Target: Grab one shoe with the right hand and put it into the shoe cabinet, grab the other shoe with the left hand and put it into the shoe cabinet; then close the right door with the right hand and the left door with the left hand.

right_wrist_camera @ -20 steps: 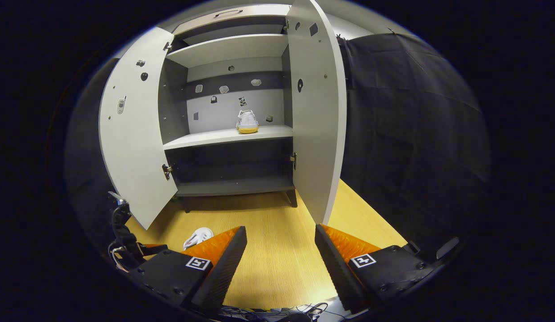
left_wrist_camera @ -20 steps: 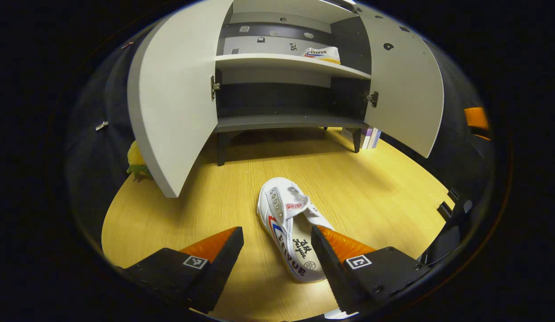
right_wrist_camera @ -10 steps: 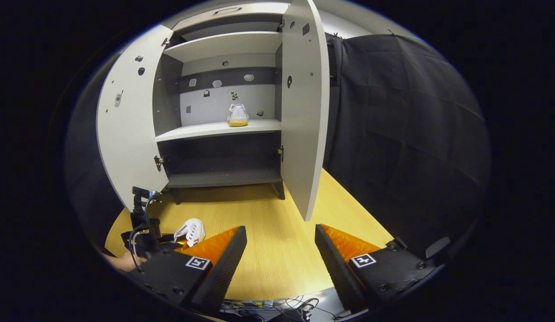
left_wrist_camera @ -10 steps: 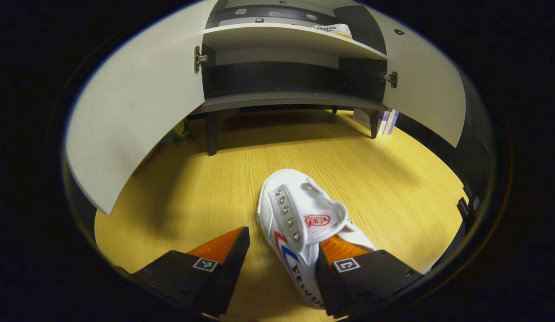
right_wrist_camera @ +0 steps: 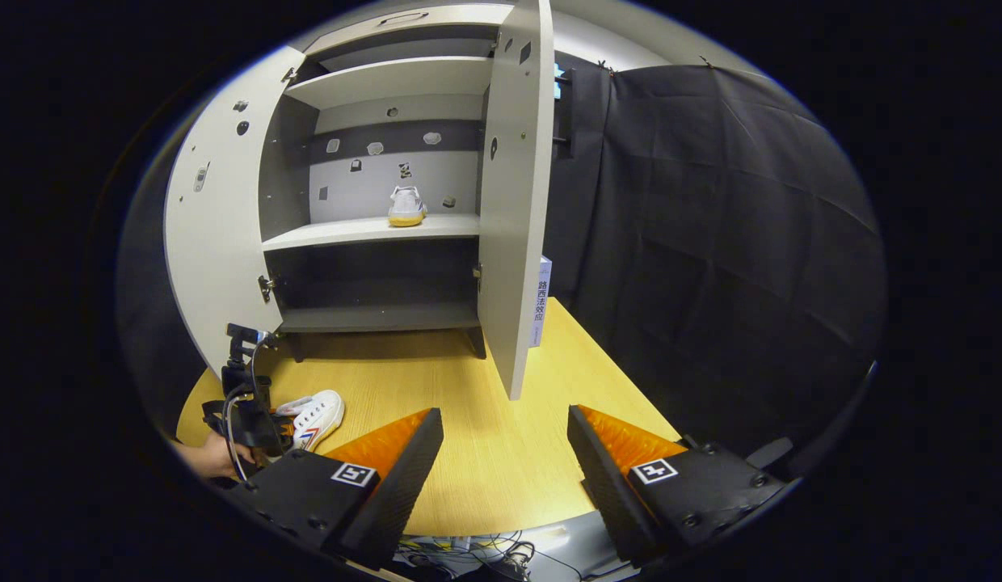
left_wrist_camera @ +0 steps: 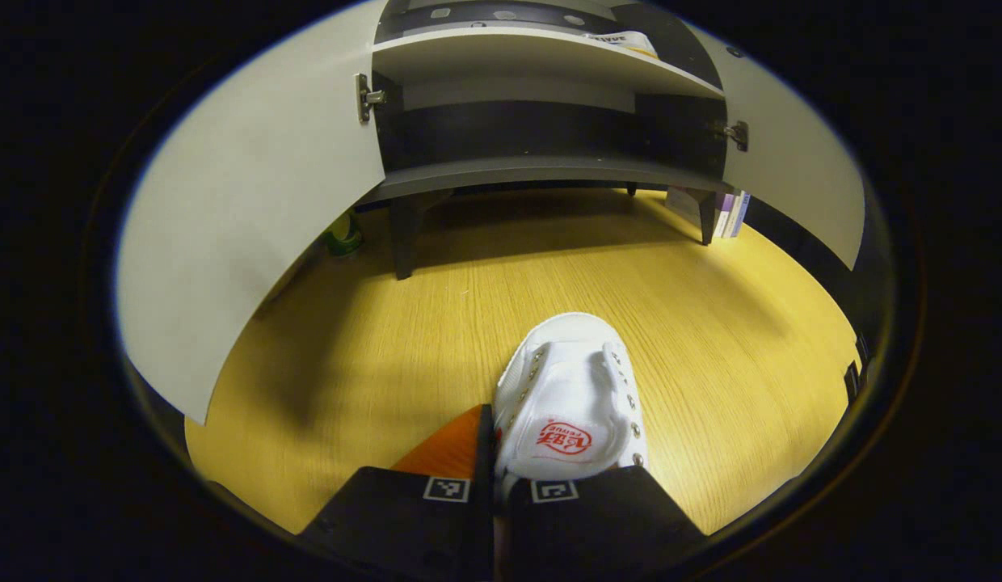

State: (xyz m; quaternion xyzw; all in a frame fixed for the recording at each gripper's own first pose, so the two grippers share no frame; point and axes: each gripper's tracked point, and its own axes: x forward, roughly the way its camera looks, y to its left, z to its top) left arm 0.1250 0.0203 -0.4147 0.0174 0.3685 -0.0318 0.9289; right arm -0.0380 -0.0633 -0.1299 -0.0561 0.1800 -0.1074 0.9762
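Note:
A white shoe [left_wrist_camera: 574, 396] lies on the wooden floor [left_wrist_camera: 436, 323], toe toward the cabinet. My left gripper [left_wrist_camera: 493, 453] is shut on the shoe's near left edge; the pinched part is hidden between the fingers. The right gripper view shows the same shoe [right_wrist_camera: 315, 416] low on the left, with the left gripper [right_wrist_camera: 246, 412] and a hand [right_wrist_camera: 206, 457] on it. The other white shoe [right_wrist_camera: 406, 206] stands on the middle shelf [right_wrist_camera: 364, 230] of the open shoe cabinet, and its edge [left_wrist_camera: 622, 40] peeks over the shelf in the left gripper view. My right gripper [right_wrist_camera: 505, 453] is open above the floor, holding nothing.
Both cabinet doors stand open: the left door [left_wrist_camera: 250, 210] swings out close to my left gripper, the right door [right_wrist_camera: 513, 202] juts toward my right gripper. Books [left_wrist_camera: 731, 214] lean by the cabinet's right leg. A green object [left_wrist_camera: 342, 234] sits behind the left door. Cables [right_wrist_camera: 485, 558] lie below.
My left gripper went down onto the shoe and shut on its edge; the shoe turned toe-forward. The right gripper drew back and swung right, staying open.

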